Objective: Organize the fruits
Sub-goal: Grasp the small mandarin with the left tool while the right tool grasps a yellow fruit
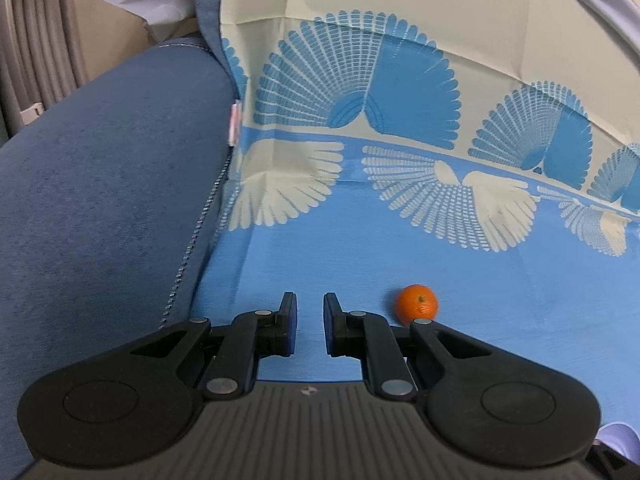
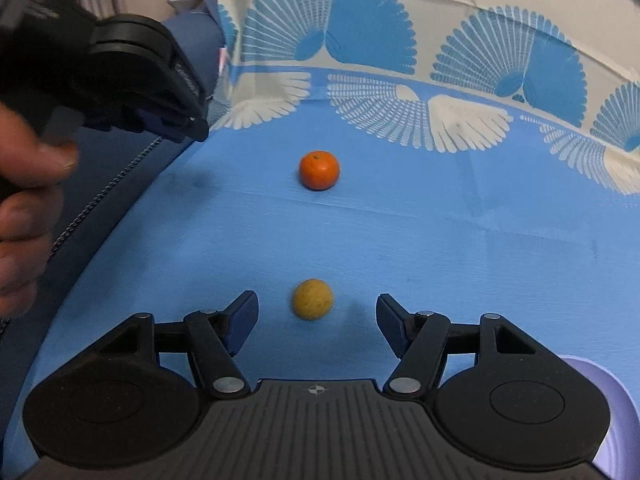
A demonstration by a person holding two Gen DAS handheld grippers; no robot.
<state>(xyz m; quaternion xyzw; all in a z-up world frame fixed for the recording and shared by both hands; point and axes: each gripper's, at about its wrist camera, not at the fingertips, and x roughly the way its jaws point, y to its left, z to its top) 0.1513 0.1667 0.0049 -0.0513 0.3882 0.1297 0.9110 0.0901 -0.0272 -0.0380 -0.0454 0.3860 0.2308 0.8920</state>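
An orange mandarin (image 2: 319,170) lies on the light blue cloth (image 2: 460,240), and closer to me a small yellow fruit (image 2: 312,299) rests on the same cloth. My right gripper (image 2: 316,303) is open, and the yellow fruit sits just ahead of and between its fingertips, touching neither pad. In the left wrist view the mandarin (image 1: 416,304) lies just right of my left gripper (image 1: 310,305). Its jaws are shut to a narrow gap with nothing in it. The left gripper (image 2: 188,126) also shows at the upper left of the right wrist view, above the cloth's edge.
A dark blue padded cushion (image 1: 100,200) borders the cloth on the left. The cloth's cream and blue fan pattern (image 1: 360,92) rises at the back. A pale lavender rim (image 2: 616,408) sits at the lower right. A person's hand (image 2: 28,208) holds the left gripper.
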